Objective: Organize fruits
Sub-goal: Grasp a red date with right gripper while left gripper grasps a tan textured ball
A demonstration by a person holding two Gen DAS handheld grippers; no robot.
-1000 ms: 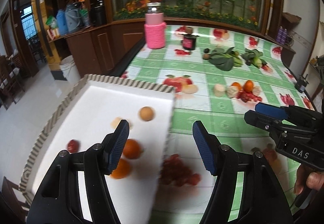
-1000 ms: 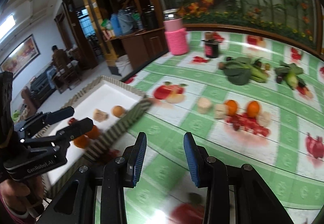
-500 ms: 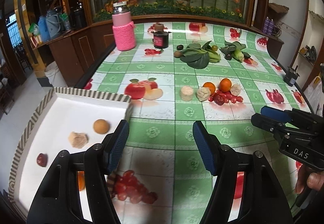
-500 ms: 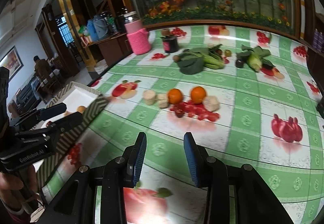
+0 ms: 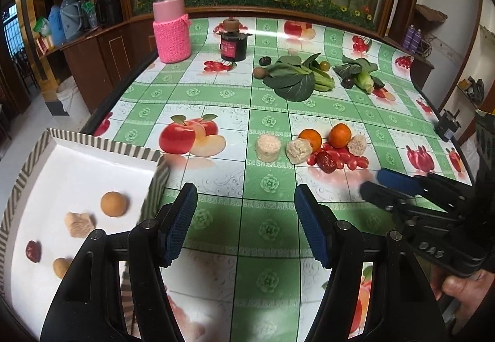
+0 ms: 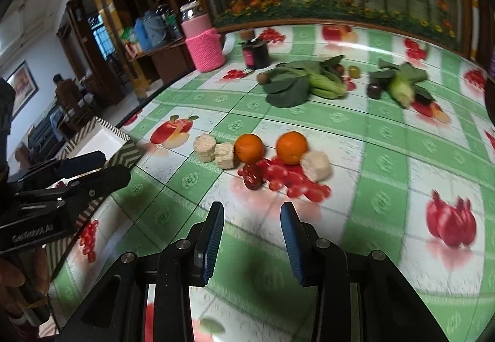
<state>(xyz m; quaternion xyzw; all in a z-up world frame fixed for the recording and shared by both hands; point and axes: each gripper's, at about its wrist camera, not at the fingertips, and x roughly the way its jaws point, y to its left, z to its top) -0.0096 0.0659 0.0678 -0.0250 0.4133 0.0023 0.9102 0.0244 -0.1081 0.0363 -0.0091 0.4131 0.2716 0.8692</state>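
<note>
Two oranges (image 5: 310,138) (image 5: 339,135) lie mid-table with a red date (image 5: 327,161) and three pale round chunks (image 5: 268,147); the oranges also show in the right wrist view (image 6: 249,147) (image 6: 291,147). A white tray (image 5: 31,156) with a striped rim at the left holds a tan ball (image 5: 113,203), a pale chunk (image 5: 79,224), a date (image 5: 32,250) and another ball (image 5: 62,267). My left gripper (image 5: 244,222) is open and empty beside the tray. My right gripper (image 6: 252,244) is open and empty, short of the oranges.
A pink-sleeved bottle (image 5: 171,28) and a dark jar (image 5: 233,45) stand at the back. Leafy greens (image 5: 294,79) and small dark fruits (image 5: 265,60) lie behind the oranges. The table edge (image 5: 117,94) runs along the left, floor beyond. The tablecloth carries printed fruit.
Both grippers swung right, from over the tray toward the oranges in the middle of the table. The tray now sits further left in both views. Both stay open.
</note>
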